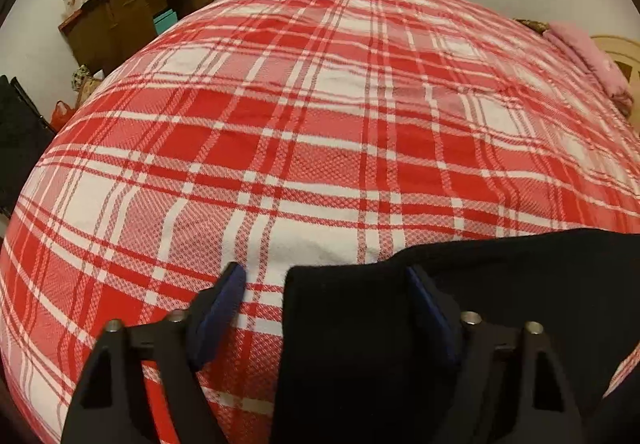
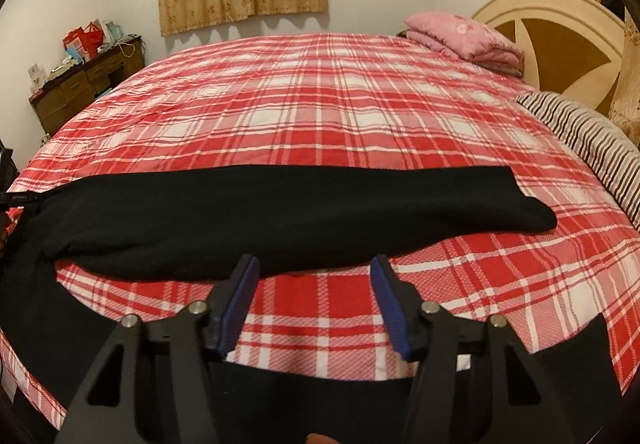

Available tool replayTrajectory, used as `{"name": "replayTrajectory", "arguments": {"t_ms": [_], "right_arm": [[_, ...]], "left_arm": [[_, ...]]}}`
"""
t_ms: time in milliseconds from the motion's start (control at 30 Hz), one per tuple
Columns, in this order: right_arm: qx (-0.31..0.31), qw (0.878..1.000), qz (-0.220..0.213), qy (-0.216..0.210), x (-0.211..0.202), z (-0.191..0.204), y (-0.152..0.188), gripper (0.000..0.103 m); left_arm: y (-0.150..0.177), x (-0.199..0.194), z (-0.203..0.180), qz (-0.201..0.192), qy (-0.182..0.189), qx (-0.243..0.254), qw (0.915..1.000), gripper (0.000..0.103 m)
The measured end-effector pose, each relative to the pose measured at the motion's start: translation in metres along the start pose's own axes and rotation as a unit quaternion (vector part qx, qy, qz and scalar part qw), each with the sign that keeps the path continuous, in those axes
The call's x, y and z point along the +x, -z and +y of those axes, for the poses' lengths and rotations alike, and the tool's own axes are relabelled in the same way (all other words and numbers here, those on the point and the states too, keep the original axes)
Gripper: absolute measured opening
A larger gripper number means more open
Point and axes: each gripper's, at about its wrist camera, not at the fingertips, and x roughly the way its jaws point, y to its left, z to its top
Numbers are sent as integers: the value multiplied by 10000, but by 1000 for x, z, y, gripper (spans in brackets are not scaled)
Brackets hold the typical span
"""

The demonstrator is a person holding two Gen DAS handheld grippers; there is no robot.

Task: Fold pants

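The black pants (image 2: 256, 216) lie on the red plaid bed (image 2: 320, 112). One leg stretches left to right across the bed; the other leg runs along the near edge under my right gripper. My right gripper (image 2: 314, 272) is open, just in front of the far leg, touching nothing. In the left wrist view, the pants' end (image 1: 360, 344) lies between the fingers of my open left gripper (image 1: 326, 278), and its right finger (image 1: 428, 304) rests against the cloth. The jaws are wide apart.
A folded pink blanket (image 2: 464, 36) and a striped pillow (image 2: 592, 144) lie near the headboard (image 2: 552, 32) at the right. A cluttered brown dresser (image 1: 136, 12) stands by the wall to the left.
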Motion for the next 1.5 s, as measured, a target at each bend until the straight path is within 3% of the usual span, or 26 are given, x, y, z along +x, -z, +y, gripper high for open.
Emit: {"name": "replayTrajectory", "arguments": {"t_ms": [33,100,200,267,300,333,400,533,567,600,633,900,1067,1300,1333,1400,1500], "right_arm": [[26,10000,24,7,2,-3,0,57],[57,10000,55,-11,4,-8,0,51],[48,9999,89,9,6,-15,2,49],[99,9998,146,5,9,-24,2,48],[153,9997,170,16,11,-29,3,48],[189,9997,182,16,11,-32,3,47],[288,9993,231,-14,13,-41,2,38],[319,9990,252,192,11,-68,-8,38],[389,9986,251,238,10,-78,-12,41],[533,9980,232,261,10,-94,-18,53],[641,9973,214,273,10,-106,-21,57],[926,9914,523,760,47,-192,-54,59],[1074,9891,670,751,74,-225,-69,59],[1098,9879,1046,333,122,-241,-77,58],[1086,9882,1038,299,124,-241,-78,57],[1065,9893,998,41,123,-242,-81,16],[1008,9904,930,-164,114,-237,-81,14]], "left_arm": [[-1,-3,1,-9,64,41,10000,59],[-1,-10,3,-73,529,20,9986,44],[1,-11,-7,-136,375,266,9988,43],[2,-10,-10,-177,361,304,9987,33],[2,-10,-10,-188,477,280,9983,18],[2,-9,-8,-184,636,231,9975,15],[1,-9,-8,-228,622,209,9976,14],[3,-12,-16,-280,583,372,9972,13],[4,-12,-17,-267,596,387,9971,13],[3,-11,-19,-249,589,418,9971,13],[3,-9,-18,-250,560,439,9972,13],[5,-3,-26,-252,325,627,9972,13],[4,0,-26,-262,321,687,9968,13],[5,2,-30,-298,271,768,9962,13],[5,2,-31,-309,243,799,9960,13],[4,1,-31,-342,236,785,9961,13],[4,-2,-28,-417,253,735,9961,13]]}}
